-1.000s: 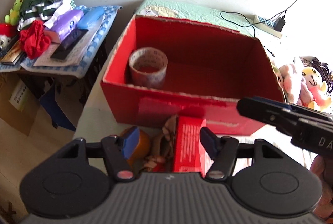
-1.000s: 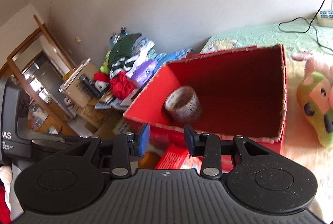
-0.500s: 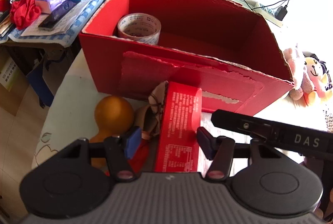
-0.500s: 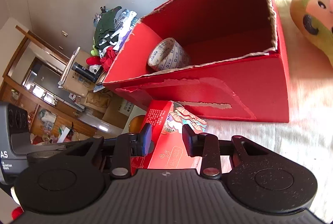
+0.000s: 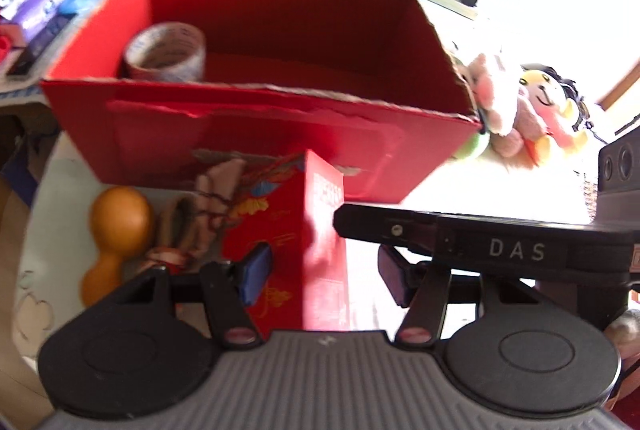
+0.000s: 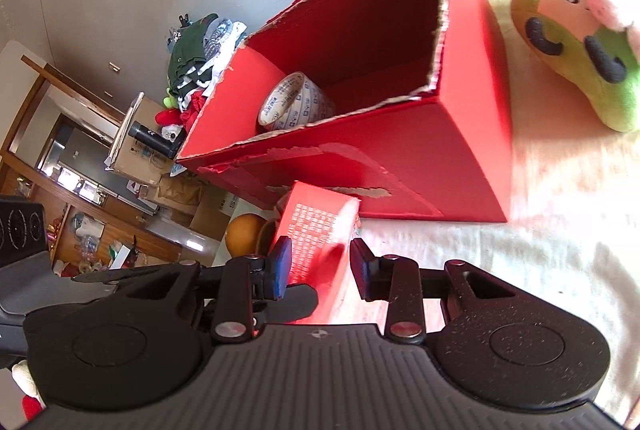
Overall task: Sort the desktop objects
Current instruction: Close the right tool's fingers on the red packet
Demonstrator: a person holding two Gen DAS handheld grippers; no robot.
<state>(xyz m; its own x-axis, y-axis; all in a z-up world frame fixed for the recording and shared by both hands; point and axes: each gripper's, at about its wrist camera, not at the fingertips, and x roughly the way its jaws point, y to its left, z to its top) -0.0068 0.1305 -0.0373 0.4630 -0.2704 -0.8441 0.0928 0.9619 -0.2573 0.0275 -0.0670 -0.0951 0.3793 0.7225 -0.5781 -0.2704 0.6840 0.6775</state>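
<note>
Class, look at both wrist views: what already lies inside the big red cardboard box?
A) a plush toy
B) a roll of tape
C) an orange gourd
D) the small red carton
B: the roll of tape sits in a corner inside the red cardboard box, also seen in the right wrist view.

Red box (image 5: 256, 134): big open-top cardboard carton, upright, torn top rim, strip of paper ripped off front wall; sits twd far side of bench.
Tape roll (image 5: 166, 50): clear packing tape w/ printed text, lying tilted inside red box, in its left near corner against the wall.
Red carton (image 5: 320, 254): small tall pkg, printed text on one face, fan/flower art on another; stands upright just in front of red box front wall.
Orange gourd (image 5: 114, 234): smooth, two-lobed, lies on bench left of red carton, near bench's left edge.
Cord bundle (image 5: 200, 218): beige/brown cloth & string, betw. gourd & carton.
</note>
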